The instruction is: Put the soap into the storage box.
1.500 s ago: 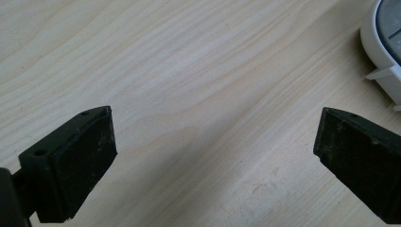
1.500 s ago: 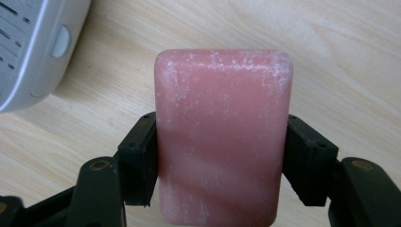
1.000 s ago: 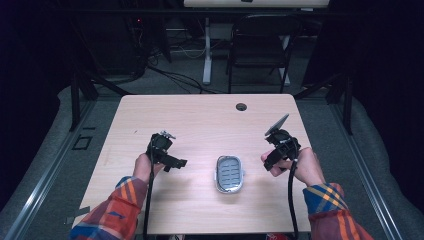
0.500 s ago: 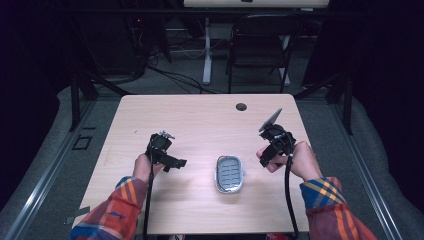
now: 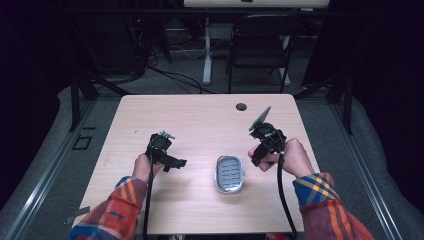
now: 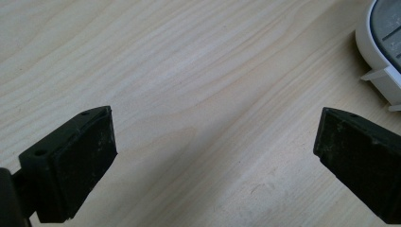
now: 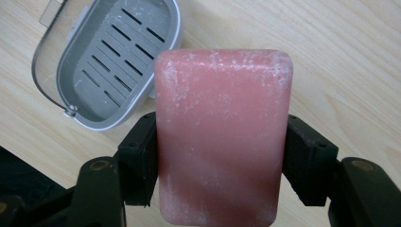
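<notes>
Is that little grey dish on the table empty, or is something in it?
Empty. The soap dish shows its bare slotted floor; the pink soap bar is clamped in the right gripper, above the table.

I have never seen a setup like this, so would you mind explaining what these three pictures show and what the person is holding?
No robot here: a person in plaid sleeves sits at a wooden table and holds a hand-operated two-jaw gripper in each hand. The high view looks down on the table from above. Each of the other two pictures comes from a camera riding on one gripper, looking along its black jaws.

On the table lies a grey soap dish with a slotted floor, empty, between the two hands.

The left gripper has its jaws wide apart over bare wood, holding nothing, with the dish's rim at the picture's edge. The right gripper is clamped on a pink bar of soap, held above the table beside the dish.
</notes>
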The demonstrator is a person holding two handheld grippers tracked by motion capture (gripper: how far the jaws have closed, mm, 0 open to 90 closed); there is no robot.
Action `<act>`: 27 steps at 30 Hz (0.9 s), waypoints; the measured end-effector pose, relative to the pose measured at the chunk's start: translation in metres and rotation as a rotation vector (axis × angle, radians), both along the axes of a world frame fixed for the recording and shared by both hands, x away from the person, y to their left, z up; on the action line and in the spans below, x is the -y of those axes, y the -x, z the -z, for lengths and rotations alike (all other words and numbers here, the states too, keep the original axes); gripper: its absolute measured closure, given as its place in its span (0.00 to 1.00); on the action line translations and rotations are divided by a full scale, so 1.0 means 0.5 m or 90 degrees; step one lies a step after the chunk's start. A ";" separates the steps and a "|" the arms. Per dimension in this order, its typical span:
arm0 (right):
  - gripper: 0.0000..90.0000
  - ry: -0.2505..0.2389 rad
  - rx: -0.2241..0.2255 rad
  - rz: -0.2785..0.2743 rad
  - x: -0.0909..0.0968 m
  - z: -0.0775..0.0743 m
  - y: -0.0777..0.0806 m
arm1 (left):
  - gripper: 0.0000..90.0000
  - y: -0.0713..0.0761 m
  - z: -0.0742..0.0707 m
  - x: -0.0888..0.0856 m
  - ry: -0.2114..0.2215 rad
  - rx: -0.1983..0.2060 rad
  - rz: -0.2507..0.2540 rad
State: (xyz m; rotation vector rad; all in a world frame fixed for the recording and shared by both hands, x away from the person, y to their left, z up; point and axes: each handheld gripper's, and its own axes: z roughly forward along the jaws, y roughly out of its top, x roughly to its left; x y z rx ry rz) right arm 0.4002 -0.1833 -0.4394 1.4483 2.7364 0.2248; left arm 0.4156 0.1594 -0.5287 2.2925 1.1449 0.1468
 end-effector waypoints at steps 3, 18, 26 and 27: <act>0.41 -0.003 -0.002 -0.006 -0.011 -0.002 0.000 | 0.00 0.002 0.000 0.002 0.002 0.000 -0.001; 0.41 0.008 -0.021 -0.039 -0.049 0.000 -0.006 | 0.00 0.000 -0.001 0.001 0.005 0.002 0.001; 0.41 0.023 -0.034 -0.052 -0.079 0.012 -0.008 | 0.00 -0.001 -0.002 0.000 0.003 0.002 -0.002; 0.41 0.023 -0.034 -0.052 -0.079 0.012 -0.008 | 0.00 -0.001 -0.002 0.000 0.003 0.002 0.000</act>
